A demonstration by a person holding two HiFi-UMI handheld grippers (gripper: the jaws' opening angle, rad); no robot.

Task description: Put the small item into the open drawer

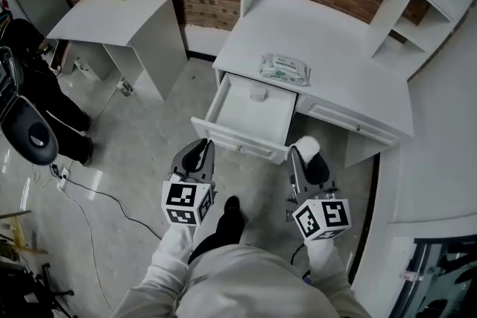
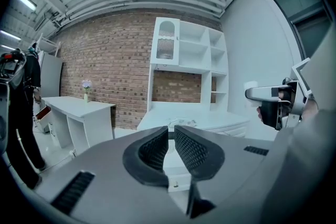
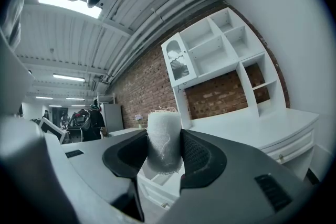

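The right gripper is clamped on a gauze roll, its pads pressing the roll's sides. The left gripper is empty, with only a slim gap between its jaws. Both are held over bare floor, just short of the open drawer pulled out from the white desk. The drawer's front edge lies ahead of them, and open floor stretches left toward a side table. The roll stands upright between the jaws, near the drawer's right front corner and still outside it. It is white, coarse-woven and frayed, with loose threads at the top.
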